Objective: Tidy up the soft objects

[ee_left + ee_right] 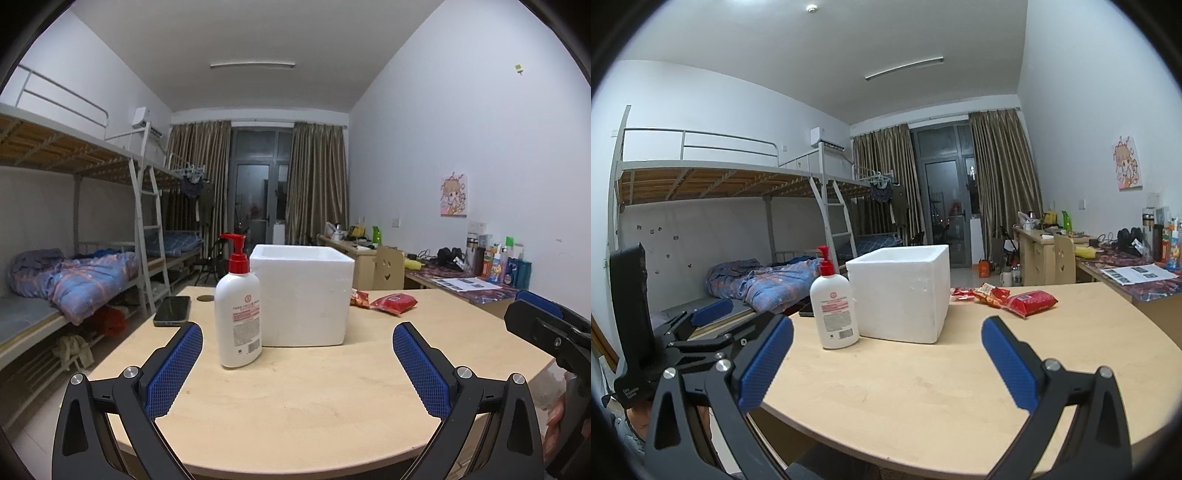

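Observation:
A white foam box [303, 295] [900, 293] stands open-topped in the middle of the round wooden table [295, 406] [923, 387]. A white lotion bottle with a red pump [239, 306] [833, 304] stands upright just left of it. Red snack packets [393, 303] [1030, 302] and a smaller orange-red packet [360, 298] [991, 293] lie to the right of the box. My left gripper [297, 341] is open and empty over the table's near edge. My right gripper [887, 334] is open and empty, also short of the box.
A dark phone [172, 311] lies on the table at the far left, near a cable hole [205, 297]. Bunk beds [74, 266] line the left wall. Cluttered desks [472, 280] and a wooden chair [388, 273] stand at the right.

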The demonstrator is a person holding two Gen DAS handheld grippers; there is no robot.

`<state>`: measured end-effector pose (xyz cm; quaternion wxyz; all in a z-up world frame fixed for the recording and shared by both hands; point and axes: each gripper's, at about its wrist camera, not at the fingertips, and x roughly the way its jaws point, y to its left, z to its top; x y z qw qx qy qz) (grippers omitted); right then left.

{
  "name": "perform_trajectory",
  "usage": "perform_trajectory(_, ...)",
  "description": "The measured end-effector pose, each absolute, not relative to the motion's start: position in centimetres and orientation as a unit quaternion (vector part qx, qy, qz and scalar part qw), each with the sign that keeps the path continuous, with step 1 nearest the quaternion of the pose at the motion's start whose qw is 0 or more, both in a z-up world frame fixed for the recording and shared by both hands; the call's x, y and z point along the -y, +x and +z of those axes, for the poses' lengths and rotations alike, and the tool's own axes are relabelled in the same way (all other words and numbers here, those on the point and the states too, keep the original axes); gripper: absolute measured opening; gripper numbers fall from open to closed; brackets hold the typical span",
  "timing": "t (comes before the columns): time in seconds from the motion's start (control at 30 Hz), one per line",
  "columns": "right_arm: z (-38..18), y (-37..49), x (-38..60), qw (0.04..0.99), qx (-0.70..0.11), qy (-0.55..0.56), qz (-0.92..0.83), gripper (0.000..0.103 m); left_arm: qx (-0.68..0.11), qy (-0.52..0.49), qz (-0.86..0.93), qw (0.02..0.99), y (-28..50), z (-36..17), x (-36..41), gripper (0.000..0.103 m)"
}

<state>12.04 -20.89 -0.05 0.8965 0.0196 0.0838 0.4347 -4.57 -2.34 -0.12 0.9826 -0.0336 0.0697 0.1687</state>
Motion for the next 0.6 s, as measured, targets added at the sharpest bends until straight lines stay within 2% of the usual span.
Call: perform_trajectory(0.6, -1.2, 10.1, 22.0, 0.899, -0.078, 0.01, 0.431, 0.103, -0.07, -0.029, 0.148, 0.986, -6.5, -0.7, 4.5, 0.103)
